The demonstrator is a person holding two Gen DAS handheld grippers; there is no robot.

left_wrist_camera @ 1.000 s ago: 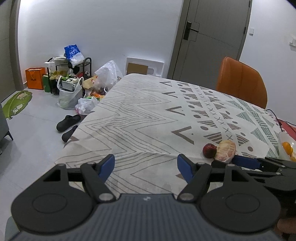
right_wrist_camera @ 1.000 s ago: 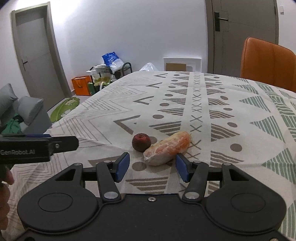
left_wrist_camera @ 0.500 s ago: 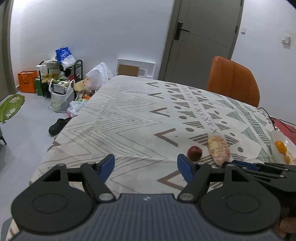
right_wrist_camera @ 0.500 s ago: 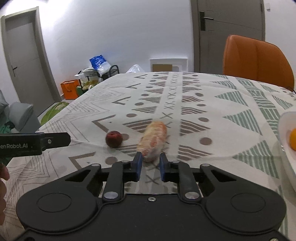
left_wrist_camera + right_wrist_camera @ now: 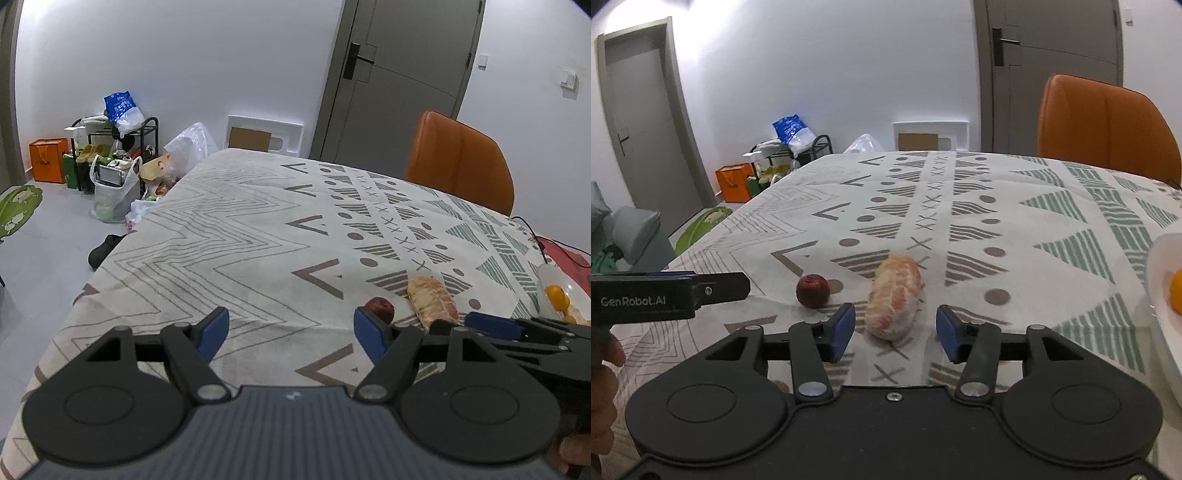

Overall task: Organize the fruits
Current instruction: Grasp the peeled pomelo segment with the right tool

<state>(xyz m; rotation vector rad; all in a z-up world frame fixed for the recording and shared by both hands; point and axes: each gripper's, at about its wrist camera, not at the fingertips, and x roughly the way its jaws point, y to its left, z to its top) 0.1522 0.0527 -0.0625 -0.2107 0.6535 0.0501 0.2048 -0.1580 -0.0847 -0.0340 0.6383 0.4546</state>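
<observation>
A peeled, plastic-wrapped citrus fruit (image 5: 894, 295) lies on the patterned tablecloth, with a small dark red fruit (image 5: 812, 290) just to its left. My right gripper (image 5: 895, 328) is open, its blue pads on either side of the wrapped fruit's near end, not touching it. Both fruits show in the left wrist view, the wrapped one (image 5: 432, 300) and the red one (image 5: 380, 307). My left gripper (image 5: 290, 328) is open and empty, left of the red fruit. A white plate (image 5: 1161, 280) with orange fruit (image 5: 1175, 286) sits at the right edge.
An orange chair (image 5: 1104, 125) stands behind the table's far right side. The table's left edge (image 5: 110, 266) drops to the floor, where bags, shoes and a rack (image 5: 110, 162) stand by the wall. A cable (image 5: 546, 240) runs by the plate.
My right gripper was nearly shut half a second ago and has opened wide around the near end of the wrapped fruit. The left gripper shifted slightly and stays open.
</observation>
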